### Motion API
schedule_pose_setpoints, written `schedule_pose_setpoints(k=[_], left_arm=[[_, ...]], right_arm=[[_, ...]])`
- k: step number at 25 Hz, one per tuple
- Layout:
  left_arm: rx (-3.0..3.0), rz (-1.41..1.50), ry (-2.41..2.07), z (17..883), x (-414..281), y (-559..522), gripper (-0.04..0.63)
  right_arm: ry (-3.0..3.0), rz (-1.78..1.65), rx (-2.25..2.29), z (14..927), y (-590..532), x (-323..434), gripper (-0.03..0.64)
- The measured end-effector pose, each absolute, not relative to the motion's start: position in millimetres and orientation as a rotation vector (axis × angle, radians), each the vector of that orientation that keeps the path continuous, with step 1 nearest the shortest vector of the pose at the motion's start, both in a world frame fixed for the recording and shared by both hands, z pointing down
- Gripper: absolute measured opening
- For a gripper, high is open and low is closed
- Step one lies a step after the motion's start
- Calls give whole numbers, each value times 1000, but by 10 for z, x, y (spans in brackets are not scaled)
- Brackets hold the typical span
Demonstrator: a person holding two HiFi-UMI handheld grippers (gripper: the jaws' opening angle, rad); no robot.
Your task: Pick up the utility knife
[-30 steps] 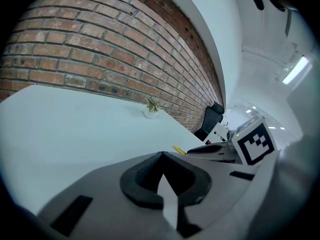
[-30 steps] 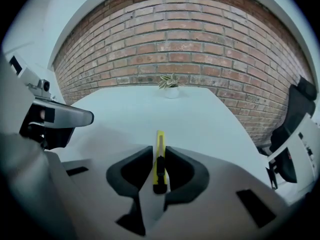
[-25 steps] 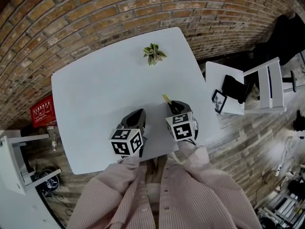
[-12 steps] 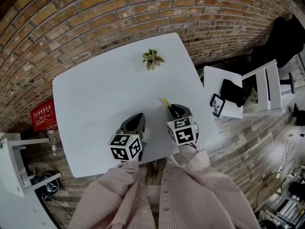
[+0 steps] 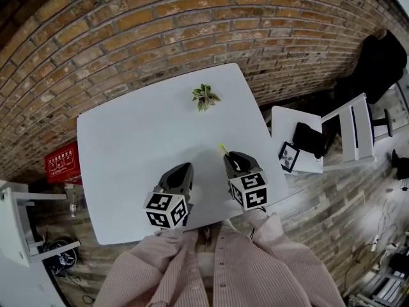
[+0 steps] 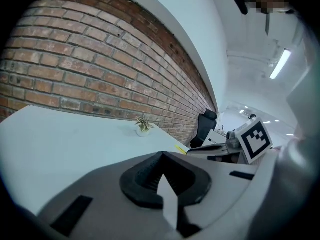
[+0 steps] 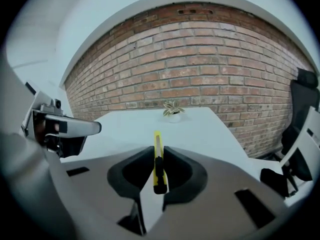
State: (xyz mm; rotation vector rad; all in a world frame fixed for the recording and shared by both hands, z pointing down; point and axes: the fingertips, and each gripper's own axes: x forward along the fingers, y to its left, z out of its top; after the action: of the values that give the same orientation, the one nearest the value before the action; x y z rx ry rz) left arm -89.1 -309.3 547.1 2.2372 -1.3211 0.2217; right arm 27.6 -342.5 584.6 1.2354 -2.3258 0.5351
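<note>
i have the utility knife (image 7: 158,170) in the right gripper (image 5: 232,161), and that settles the main question: it lies not ahead of the fingers but between them. they are clenched on the yellow body, one against each flat side, with the black slider facing up. the knife's long axis runs straight along the gripper's own line. its front end pokes out past the fingertips toward the far edge of the table (image 5: 134,139), and in the head view only that yellow end shows. all this sits close to the table's near edge, toward the near right corner.

the left gripper (image 6: 161,169) is just beside it, also by the near edge, its fingers pressed together on nothing. it is near the knife but has no part in the hold.

i cannot tell from these views whether the knife is clear of the table or resting on it. i judge the coming move to be a plain lift straight up, with a firm squeeze, since a narrow, smooth body could pivot in the grip.

little stands in the way. a small potted plant (image 5: 204,96) sits near the far edge, well apart and roughly in line with the knife's front end. off the right edge stand a white side table (image 5: 281,121) and a dark chair (image 5: 377,62), both clear of a lift.
</note>
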Motion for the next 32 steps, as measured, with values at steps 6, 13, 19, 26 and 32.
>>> schedule_pose_setpoints(k=[6,13,19,26,32], left_arm=[[2269,186,-1356,5288,-934,-3098,-8],[2309,131,-1412,5039,-1025,-3108,-8],[2350,89,-1472,4766,-1120,-3113,-8],[2408,63,-1538,4456,-1213,-3117,-8],[2442,43,-1594,4229,-1295,-3096,-8]], right_arm=[[-2454,508,1235,5492,-3405,249,60],[-2604,501,1271,5086,-3389,292,60],[-2701,500,1314,4797,-3409,359,60],[-2765,461,1351,4528,-3432,386,60],[-2817,425,1392,4288,-3429,423,60]])
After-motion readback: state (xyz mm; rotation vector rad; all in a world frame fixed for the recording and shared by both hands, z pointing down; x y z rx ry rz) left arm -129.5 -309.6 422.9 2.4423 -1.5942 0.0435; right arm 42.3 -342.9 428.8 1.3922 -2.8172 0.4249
